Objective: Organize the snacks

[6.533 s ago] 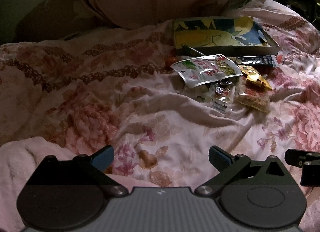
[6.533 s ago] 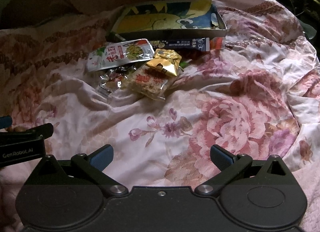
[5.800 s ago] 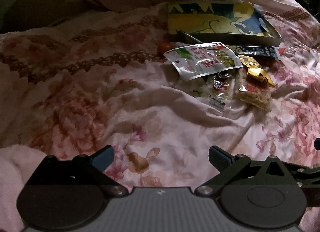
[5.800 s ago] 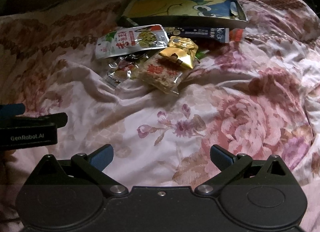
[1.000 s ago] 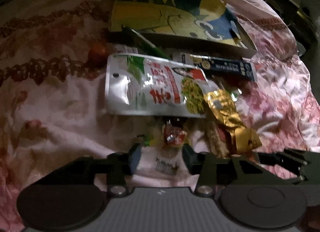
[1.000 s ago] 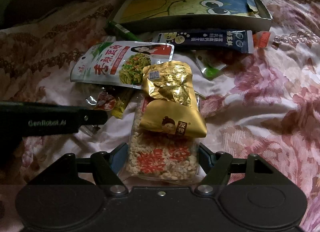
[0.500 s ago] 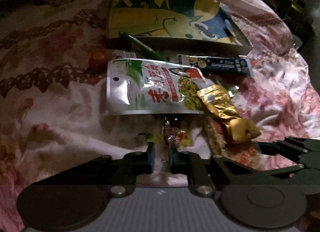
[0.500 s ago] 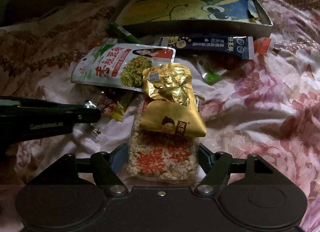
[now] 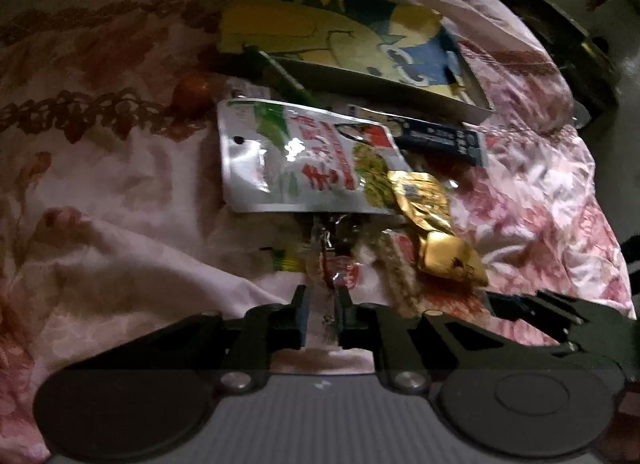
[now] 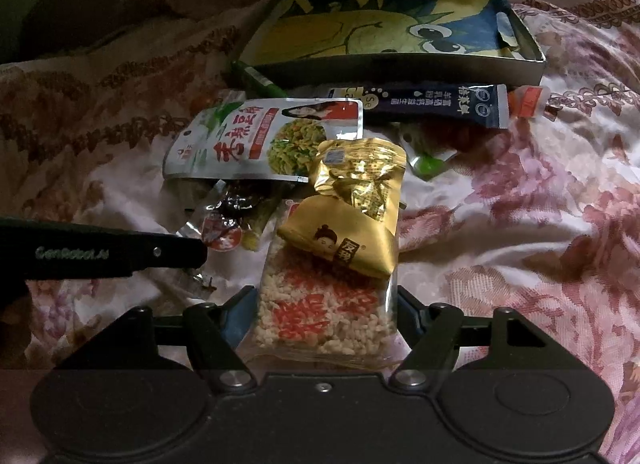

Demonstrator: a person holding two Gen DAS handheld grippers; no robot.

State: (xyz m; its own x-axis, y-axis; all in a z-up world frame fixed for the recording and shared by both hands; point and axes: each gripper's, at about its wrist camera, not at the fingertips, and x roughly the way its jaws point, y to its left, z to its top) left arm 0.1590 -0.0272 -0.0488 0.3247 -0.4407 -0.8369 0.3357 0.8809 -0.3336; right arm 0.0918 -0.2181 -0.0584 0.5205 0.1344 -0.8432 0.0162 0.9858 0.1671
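Observation:
A pile of snacks lies on the floral bedspread in front of an open cartoon-printed box. My left gripper is shut on the tail of a small clear packet with a red label. My right gripper has its jaws closed against both sides of a clear rice-cracker packet, which fills the gap. A gold packet lies on the rice packet's far end. A white and green pouch and a dark blue stick packet lie beyond.
A green pen-like stick leans at the box's near left corner. A small orange ball sits left of the pouch. A green and clear wrapper lies right of the gold packet. The left gripper's arm reaches in from the left.
Both grippers moved from the near bed up to the snack pile. The left jaws closed onto the small clear packet. The right jaws stay against the rice-cracker packet.

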